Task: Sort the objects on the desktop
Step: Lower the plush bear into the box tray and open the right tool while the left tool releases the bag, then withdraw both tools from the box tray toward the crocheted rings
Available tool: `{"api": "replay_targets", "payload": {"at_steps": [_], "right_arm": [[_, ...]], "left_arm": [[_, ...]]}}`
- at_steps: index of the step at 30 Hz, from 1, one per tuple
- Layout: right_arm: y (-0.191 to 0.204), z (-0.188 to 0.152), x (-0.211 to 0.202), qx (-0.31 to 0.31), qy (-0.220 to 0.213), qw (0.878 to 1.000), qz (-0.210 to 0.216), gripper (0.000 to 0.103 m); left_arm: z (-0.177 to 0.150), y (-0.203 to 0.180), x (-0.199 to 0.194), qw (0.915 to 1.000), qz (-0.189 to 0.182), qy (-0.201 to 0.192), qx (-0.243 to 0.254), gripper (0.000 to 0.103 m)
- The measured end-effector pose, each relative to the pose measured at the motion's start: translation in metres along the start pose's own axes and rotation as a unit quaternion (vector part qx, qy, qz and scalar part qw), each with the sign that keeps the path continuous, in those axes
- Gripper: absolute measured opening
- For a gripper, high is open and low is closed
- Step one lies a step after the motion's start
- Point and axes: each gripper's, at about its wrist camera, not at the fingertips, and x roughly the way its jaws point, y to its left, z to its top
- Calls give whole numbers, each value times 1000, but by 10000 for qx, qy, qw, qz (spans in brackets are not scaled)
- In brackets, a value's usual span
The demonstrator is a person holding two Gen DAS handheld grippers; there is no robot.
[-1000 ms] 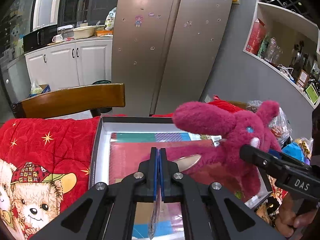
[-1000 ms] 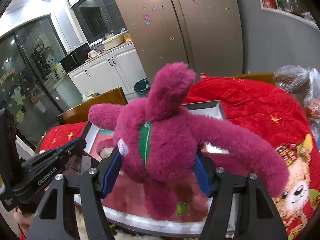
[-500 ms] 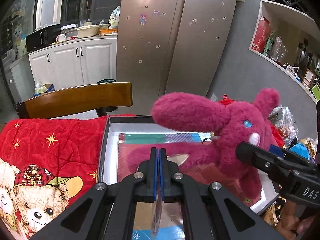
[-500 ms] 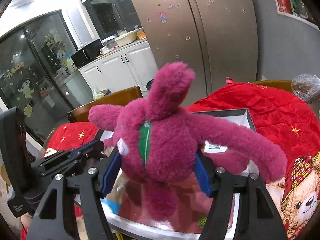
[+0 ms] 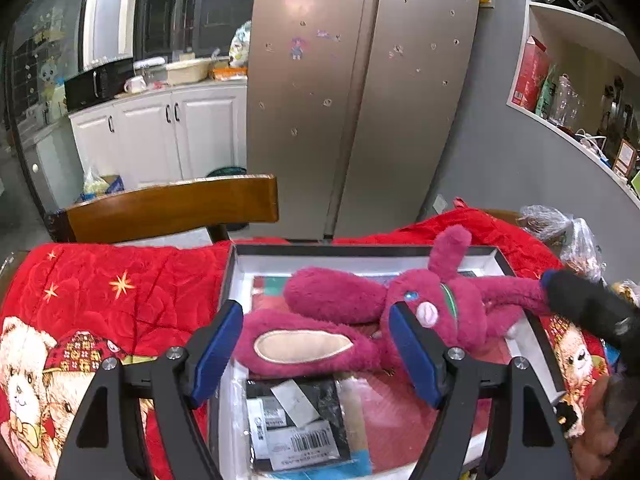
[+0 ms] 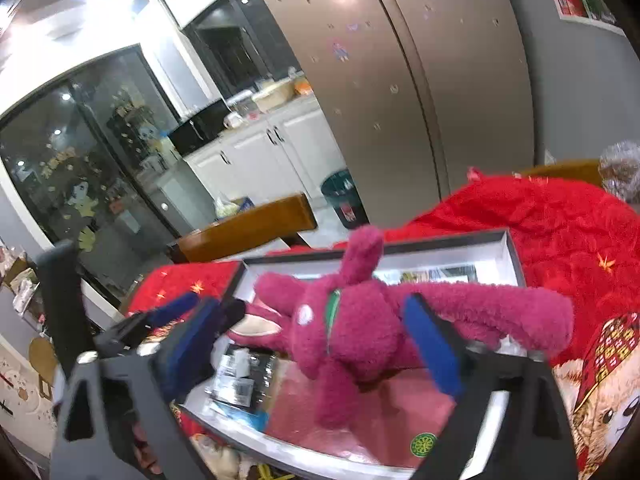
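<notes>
One magenta plush rabbit [image 5: 432,312] lies in a shallow open box [image 5: 360,251] on the red-blanketed tabletop [image 5: 120,292], hiding much of the box's contents. Both jaws have just been opening: left hand-held gripper [image 5: 316,350] and right hand-held gripper [image 6: 316,344] stand wide, touching nothing.

Left wrist view: close above, looking down-forward into open box [image 5: 360,251]. Right wrist view: close, from the box's right. Shared: plush rabbit [image 5: 420,308], refrigerator [image 5: 360,92].
</notes>
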Motion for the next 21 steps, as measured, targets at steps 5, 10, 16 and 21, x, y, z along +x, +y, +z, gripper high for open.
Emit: {"api": "replay_targets", "payload": {"at_steps": [5,10,16,21], "right_arm": [[4,10,-32,-32,-513,9986,89,103],[11,11,-56,-211,-864,9959,156,103],[31,7,-74,-800,-1047,9912,-152,103],[38,5,-86,-953,-1356,9859,-219,103]], "left_arm": [[2,-4,-5,9992,-275,77,269,103],[6,-8,-20,9990,-290,-173,301,103],[9,-7,-33,9984,-160,-414,345,103],[10,-1,-39,9983,-259,-467,250,103]]}}
